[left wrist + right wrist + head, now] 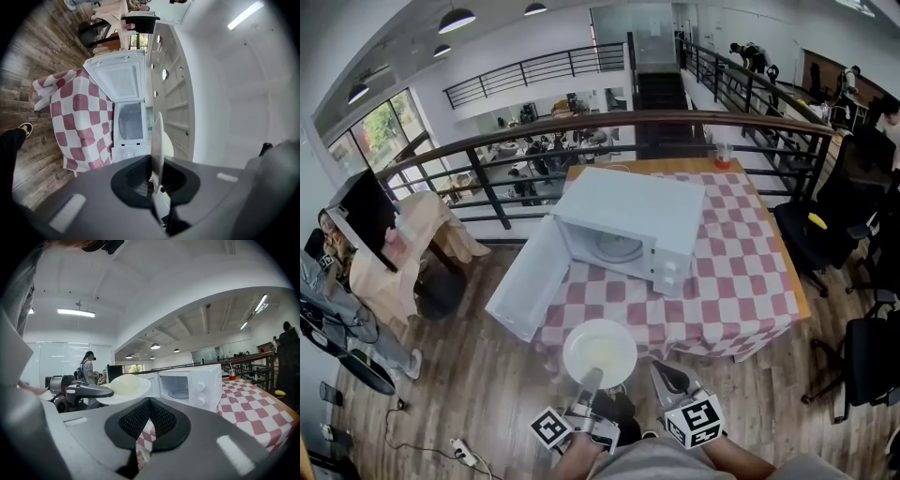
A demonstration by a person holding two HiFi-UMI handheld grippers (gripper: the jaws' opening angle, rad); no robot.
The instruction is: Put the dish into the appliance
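- Mezzanine room: plank floor (487,403), dark railing (581,127) with a lower level behind it, dome lamps (457,19) overhead.
- Wooden table (802,292) just inside the railing, under a red-and-white checked cloth (741,272) that hangs over the near edge.
- White microwave (647,211) sits on the cloth. Its door (525,281) is swung fully open past the table's left edge; the turntable (619,246) is bare.
- Cup of red drink (723,157) at the far table edge; black chair (806,230) to the right.
- Left gripper (589,382): jaws pinched on the rim of the white plate (600,353). Plate is level, at the table's near edge, in front of the microwave opening and apart from it.
- Right gripper (667,373): just beside the left, jaws together, nothing between them.
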